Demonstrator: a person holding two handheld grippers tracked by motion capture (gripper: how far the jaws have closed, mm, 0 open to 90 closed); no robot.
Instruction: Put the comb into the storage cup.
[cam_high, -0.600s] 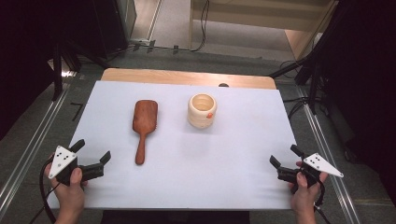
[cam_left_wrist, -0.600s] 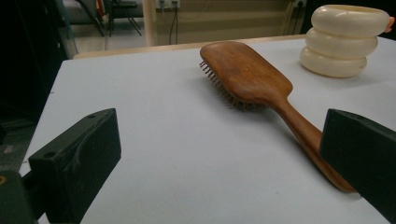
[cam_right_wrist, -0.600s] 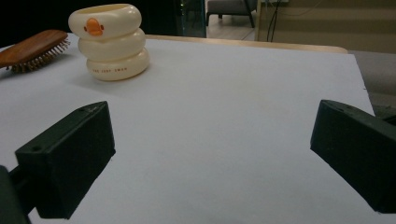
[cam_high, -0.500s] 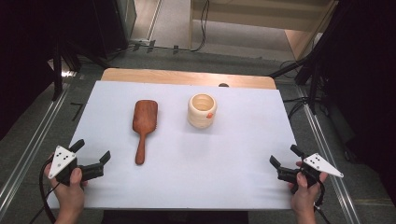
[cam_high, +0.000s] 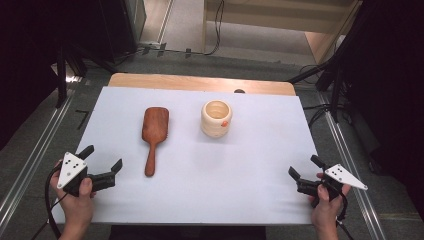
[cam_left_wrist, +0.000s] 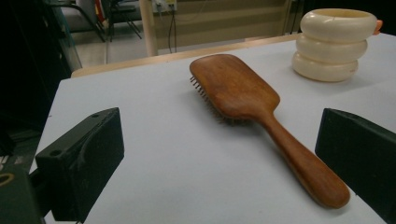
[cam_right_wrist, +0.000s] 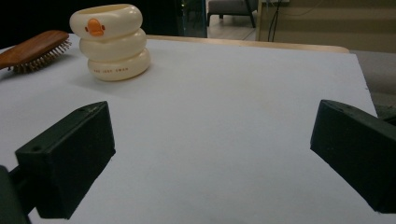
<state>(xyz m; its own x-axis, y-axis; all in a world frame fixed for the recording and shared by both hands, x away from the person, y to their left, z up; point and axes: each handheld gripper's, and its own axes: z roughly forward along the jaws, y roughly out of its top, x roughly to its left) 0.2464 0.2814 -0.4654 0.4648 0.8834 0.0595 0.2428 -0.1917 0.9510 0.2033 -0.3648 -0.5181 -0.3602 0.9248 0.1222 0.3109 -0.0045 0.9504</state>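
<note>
Left to right across the high view. At the near left edge of the white tabletop (cam_high: 260, 165), the left gripper (cam_high: 104, 166), held in the person's left hand (cam_high: 77, 197), rests low with its jaws spread wide and nothing between them; it points toward the far right, so that the handle end of the reddish-brown wooden paddle hairbrush (cam_high: 154, 131) lies just ahead of it. In the left gripper view the brush (cam_left_wrist: 252, 112) lies bristles down, its handle running toward the right jaw, an orientation that, in judgement, offers the slim handle as the easiest place to grasp. Right of the brush, and apart from it, stands the cream ribbed cup shaped as three stacked rings (cam_high: 216, 119), upright, with an orange duck-bill mark (cam_right_wrist: 95, 26) on its side. At the near right edge, the right gripper (cam_high: 305, 168) likewise rests wide open and empty, well apart from both objects. Both tools appear parked at a ready position; the brush seems nearest to hand.
</note>
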